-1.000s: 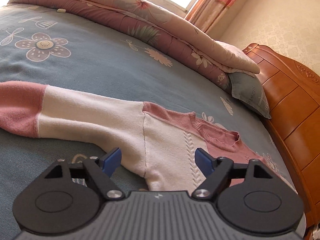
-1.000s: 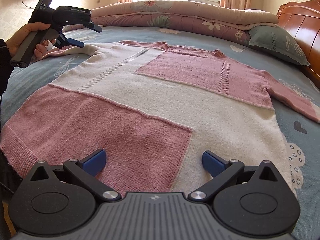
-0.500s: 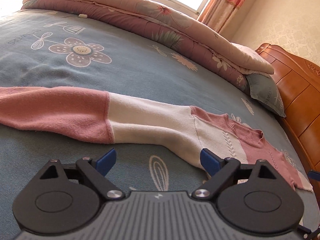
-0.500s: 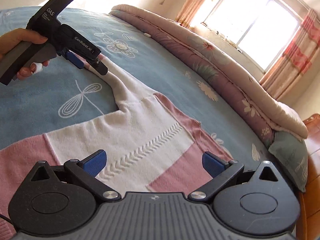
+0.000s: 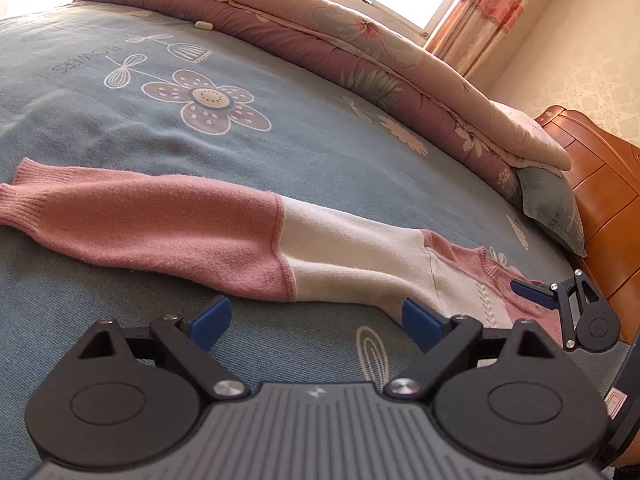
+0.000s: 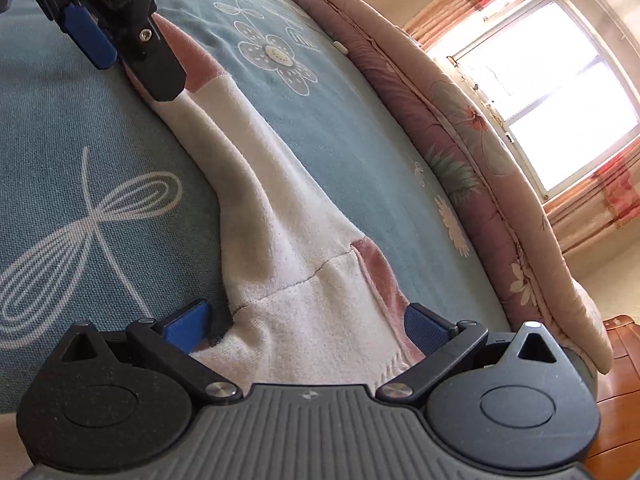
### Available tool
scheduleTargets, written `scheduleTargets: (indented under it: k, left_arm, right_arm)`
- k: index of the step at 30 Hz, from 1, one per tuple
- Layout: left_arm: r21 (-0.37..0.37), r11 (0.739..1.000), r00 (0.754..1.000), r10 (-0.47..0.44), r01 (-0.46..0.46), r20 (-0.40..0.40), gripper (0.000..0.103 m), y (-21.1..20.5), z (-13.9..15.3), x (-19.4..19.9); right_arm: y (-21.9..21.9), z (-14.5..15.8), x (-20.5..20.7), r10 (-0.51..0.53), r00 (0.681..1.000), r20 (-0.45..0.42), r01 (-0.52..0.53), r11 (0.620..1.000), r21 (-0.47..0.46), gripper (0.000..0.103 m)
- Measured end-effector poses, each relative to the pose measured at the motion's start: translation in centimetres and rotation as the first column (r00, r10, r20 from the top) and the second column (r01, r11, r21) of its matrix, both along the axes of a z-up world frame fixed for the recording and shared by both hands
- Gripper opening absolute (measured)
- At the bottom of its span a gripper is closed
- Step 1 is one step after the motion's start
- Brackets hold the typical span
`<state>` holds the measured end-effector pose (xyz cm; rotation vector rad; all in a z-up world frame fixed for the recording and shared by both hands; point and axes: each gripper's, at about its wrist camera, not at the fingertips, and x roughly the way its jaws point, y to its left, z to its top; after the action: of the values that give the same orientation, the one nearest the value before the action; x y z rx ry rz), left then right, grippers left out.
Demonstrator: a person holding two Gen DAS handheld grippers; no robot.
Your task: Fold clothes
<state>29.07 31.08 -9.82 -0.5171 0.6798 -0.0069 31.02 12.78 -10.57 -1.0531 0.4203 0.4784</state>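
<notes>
A pink and cream knitted sweater lies flat on the blue flowered bed sheet (image 5: 280, 148). Its sleeve (image 5: 224, 240) stretches leftward, ending in a pink cuff (image 5: 16, 200). My left gripper (image 5: 316, 320) hovers open just in front of the sleeve's lower edge, with nothing between its pads. My right gripper (image 6: 308, 326) is open too and straddles the cream shoulder and underarm (image 6: 304, 308) without pressing on it. In the left wrist view, one of its fingers (image 5: 536, 294) shows over the pink neckline. A finger (image 6: 160, 68) of the left gripper shows over the sleeve in the right wrist view.
A folded pink flowered quilt (image 5: 360, 40) runs along the far side of the bed, with a grey-blue pillow (image 5: 552, 212) at its end. A wooden headboard (image 5: 600, 184) stands to the right. A bright window (image 6: 552, 92) with pink curtains lies beyond the bed.
My left gripper slid left along the sleeve, bringing the cuff into view, and its jaws widened a little. My right gripper rolled and swung from the sweater's hem to the shoulder beside the left gripper.
</notes>
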Motion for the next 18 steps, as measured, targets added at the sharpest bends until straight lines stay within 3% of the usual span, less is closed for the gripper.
scheduleTargets:
  k: [2, 11, 15, 18]
  left_arm:
    - [-0.014, 1.0, 1.0, 0.003, -0.003, 0.009, 0.092, 0.2, 0.1, -0.2]
    - [-0.03, 0.999, 0.999, 0.024, -0.024, 0.024, 0.093, 1.1, 0.4, -0.6]
    - [-0.036, 0.998, 0.999, 0.045, -0.044, 0.023, 0.093, 1.6, 0.4, -0.8]
    - [-0.046, 0.997, 0.998, 0.055, -0.054, 0.031, 0.093, 1.9, 0.6, -1.1]
  right_arm:
    - [0.3, -0.7, -0.2, 0.015, 0.998, 0.066, -0.013, 0.999, -0.033, 0.103]
    - [2.2, -0.9, -0.1, 0.038, 0.973, 0.226, -0.033, 0.999, -0.023, 0.103]
    - [0.4, 1.8, -3.3, 0.081, 0.934, 0.348, -0.116, 0.99, 0.081, 0.103]
    - [-0.6, 4.0, -5.0, 0.103, 0.929, 0.354, -0.168, 0.973, 0.158, 0.103]
